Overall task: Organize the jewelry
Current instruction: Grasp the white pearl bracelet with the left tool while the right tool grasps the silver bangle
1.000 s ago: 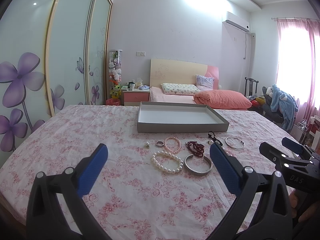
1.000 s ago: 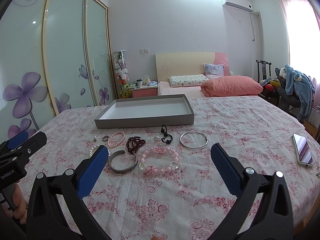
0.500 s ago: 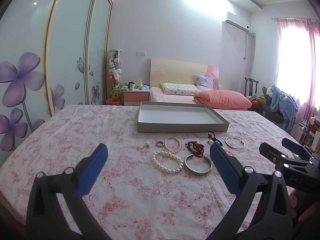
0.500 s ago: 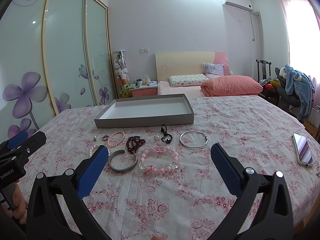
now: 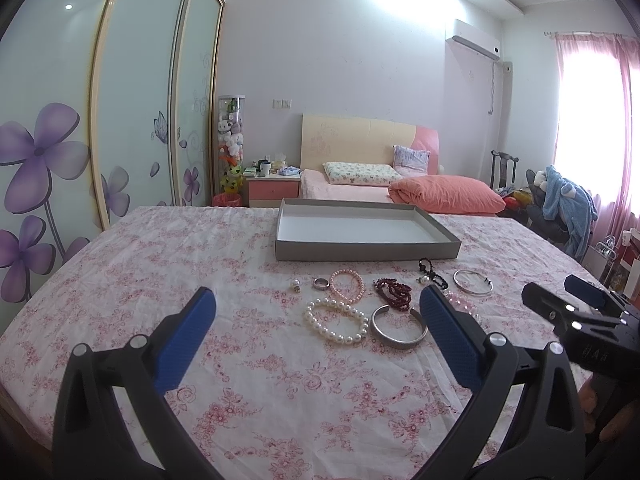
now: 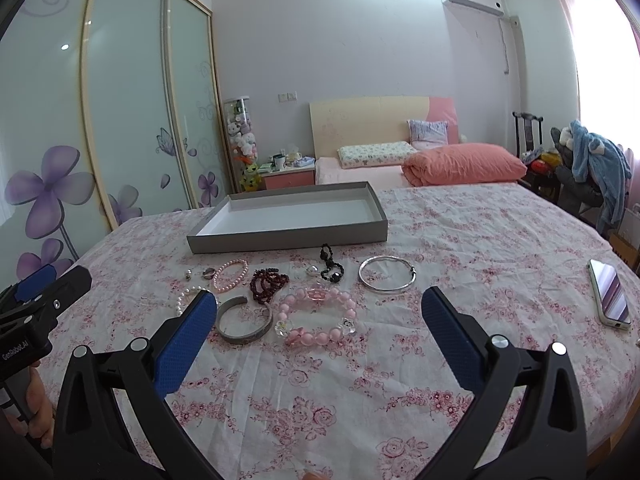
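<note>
A shallow grey tray (image 5: 366, 249) (image 6: 288, 238) with a white, empty floor sits on the pink floral tablecloth. In front of it lie a white pearl bracelet (image 5: 337, 320), a grey cuff bangle (image 5: 399, 327) (image 6: 243, 322), a dark red bead bracelet (image 5: 393, 288) (image 6: 268, 284), a small pink bead bracelet (image 5: 347, 283) (image 6: 231, 275), a large pink bead bracelet (image 6: 318, 316), a thin silver bangle (image 5: 473, 281) (image 6: 387, 279), a black bead string (image 6: 331, 263), a ring (image 5: 321, 283) and an earring (image 5: 295, 286). My left gripper (image 5: 316, 312) and right gripper (image 6: 318, 316) are both open and empty, held short of the jewelry.
A phone (image 6: 609, 298) lies at the table's right edge. Behind the table are a bed with an orange quilt (image 5: 446, 199), a nightstand (image 5: 273, 188), a wardrobe with purple flowers (image 5: 40, 168) and a chair with blue clothes (image 5: 568, 204).
</note>
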